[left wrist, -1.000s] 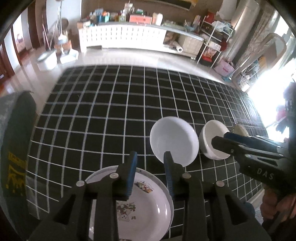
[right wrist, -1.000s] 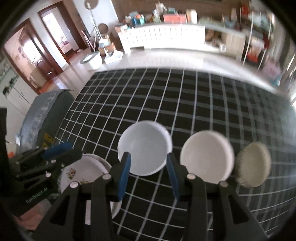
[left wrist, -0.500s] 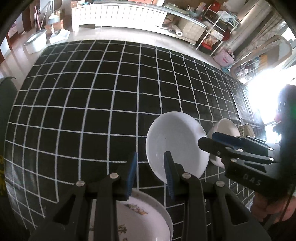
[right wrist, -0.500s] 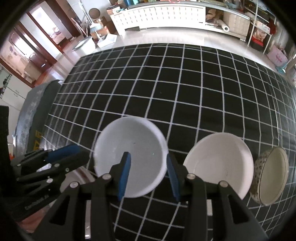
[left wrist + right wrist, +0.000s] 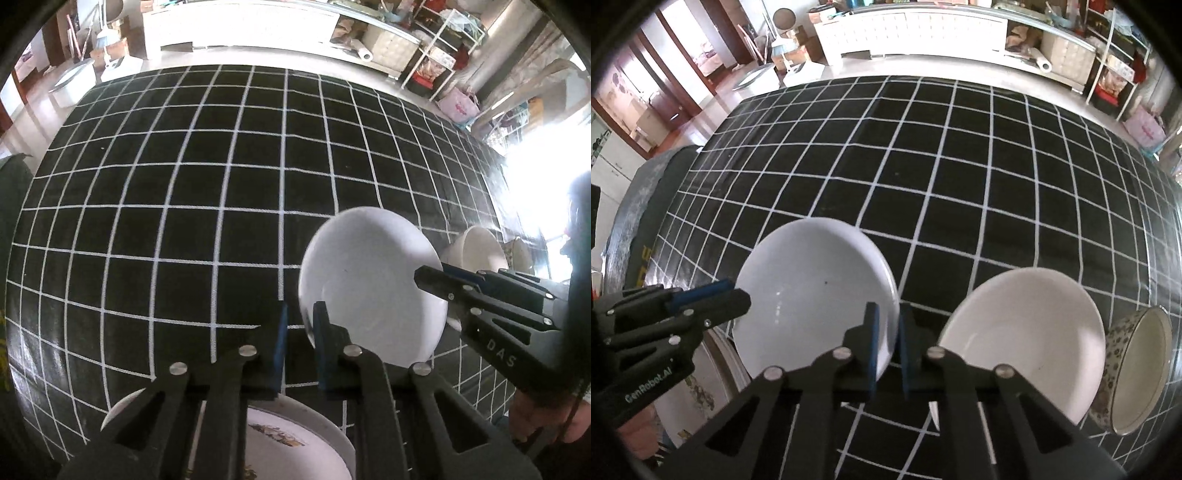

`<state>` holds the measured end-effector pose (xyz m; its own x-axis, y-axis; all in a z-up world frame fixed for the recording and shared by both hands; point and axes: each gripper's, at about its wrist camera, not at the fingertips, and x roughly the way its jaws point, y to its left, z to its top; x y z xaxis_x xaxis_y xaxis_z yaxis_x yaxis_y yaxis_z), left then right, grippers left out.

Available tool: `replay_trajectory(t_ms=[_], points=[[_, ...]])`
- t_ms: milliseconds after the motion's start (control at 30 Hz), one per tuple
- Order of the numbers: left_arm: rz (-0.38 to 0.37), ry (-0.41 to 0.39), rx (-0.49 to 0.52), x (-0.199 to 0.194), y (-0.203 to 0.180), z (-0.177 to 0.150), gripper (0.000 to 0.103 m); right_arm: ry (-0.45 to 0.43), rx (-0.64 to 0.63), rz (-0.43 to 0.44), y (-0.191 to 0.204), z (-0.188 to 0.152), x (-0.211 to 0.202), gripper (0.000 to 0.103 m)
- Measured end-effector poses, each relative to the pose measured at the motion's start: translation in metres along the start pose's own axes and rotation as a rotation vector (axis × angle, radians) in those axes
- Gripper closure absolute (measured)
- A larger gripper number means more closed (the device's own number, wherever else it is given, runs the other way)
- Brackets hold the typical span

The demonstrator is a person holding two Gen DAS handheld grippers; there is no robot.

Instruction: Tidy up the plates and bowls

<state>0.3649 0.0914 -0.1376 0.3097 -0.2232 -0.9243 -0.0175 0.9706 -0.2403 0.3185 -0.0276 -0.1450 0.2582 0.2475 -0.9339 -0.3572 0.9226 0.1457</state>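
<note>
Right gripper (image 5: 886, 345) clamps white bowl (image 5: 812, 291) rim at 4 o'clock; left gripper (image 5: 298, 345) pinches rim at 8 o'clock.

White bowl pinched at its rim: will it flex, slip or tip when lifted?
The white bowl looks like glazed ceramic, so it is likely rigid, and breakable if dropped. Its glossy surface may slip, since the right gripper holds only a thin strip of rim. The left gripper straddles the opposite rim, which should limit tilting.
</note>
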Motion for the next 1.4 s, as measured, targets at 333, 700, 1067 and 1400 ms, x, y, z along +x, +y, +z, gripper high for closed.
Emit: replay_trajectory(t_ms=[333, 700, 1067, 1400], points=[[0.015, 0.024, 0.023, -0.001, -0.015, -0.015, 0.093, 0.009, 0.023, -0.017, 0.003, -0.016, -0.002, 0.090], [-0.005, 0.045, 0.059, -0.018, -0.044, -0.060, 0.093, 0.022, 0.093, -0.016, -0.006, -0.069, -0.034, 0.090], [-0.003, 0.074, 0.135, -0.017, -0.083, -0.099, 0.093, 0.045, 0.172, -0.020, -0.028, -0.129, -0.056, 0.090], [0.004, 0.092, 0.143, -0.009, -0.093, -0.111, 0.093, 0.053, 0.201, -0.019, -0.039, -0.151, -0.061, 0.090]])
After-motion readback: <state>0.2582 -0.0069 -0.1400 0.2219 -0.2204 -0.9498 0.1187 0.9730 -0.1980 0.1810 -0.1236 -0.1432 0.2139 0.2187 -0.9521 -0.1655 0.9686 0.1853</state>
